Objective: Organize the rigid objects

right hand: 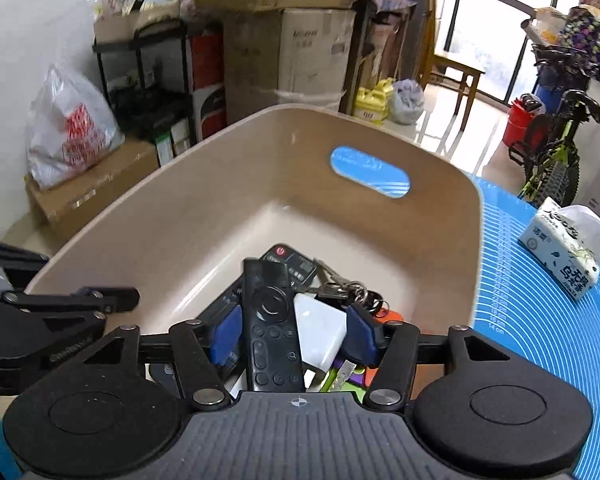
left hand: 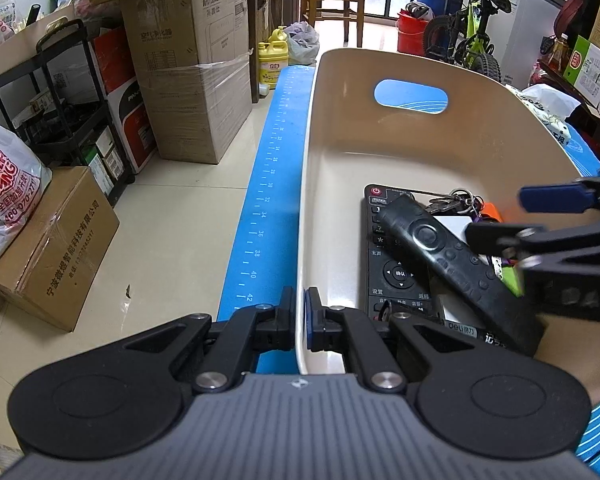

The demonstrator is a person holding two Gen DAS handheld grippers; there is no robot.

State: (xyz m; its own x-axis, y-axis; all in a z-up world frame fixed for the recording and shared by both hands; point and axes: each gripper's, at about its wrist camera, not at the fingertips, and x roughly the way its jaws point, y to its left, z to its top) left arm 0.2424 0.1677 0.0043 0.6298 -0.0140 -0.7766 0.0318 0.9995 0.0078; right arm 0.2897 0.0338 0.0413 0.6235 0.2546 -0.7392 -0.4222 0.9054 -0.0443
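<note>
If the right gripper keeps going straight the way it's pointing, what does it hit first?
Most likely the slim black remote, which lies between the open fingers of the right gripper on top of the pile in the beige basket. Depth is hard to judge.

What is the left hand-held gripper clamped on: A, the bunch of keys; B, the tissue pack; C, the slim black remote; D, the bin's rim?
D: the left hand-held gripper is shut on the beige bin's rim, one finger either side of the wall.
</note>
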